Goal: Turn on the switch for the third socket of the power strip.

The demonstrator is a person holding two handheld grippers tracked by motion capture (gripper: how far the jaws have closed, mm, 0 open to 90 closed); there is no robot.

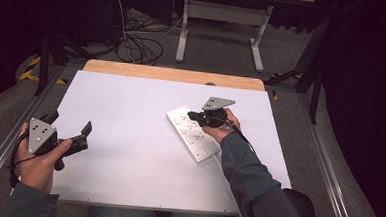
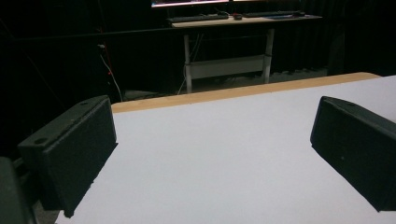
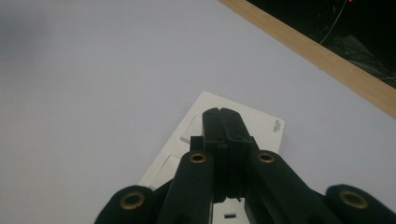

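A white power strip (image 1: 192, 132) lies slantwise on the white table top (image 1: 130, 115), right of centre. My right gripper (image 1: 193, 116) is over its far half with both jaws pressed together and nothing between them. In the right gripper view the shut right gripper (image 3: 221, 112) points at the strip's (image 3: 254, 122) end, above a switch; whether the tips touch it I cannot tell. At the table's left edge my left gripper (image 1: 85, 130) is held above the surface with its jaws wide apart. In the left gripper view the two pads (image 2: 77, 149) frame bare table.
A wooden strip (image 1: 173, 73) runs along the table's far edge. Beyond it, a desk frame (image 1: 220, 20) and loose cables (image 1: 139, 45) are on the floor. Metal rails (image 1: 323, 165) flank the table on both sides.
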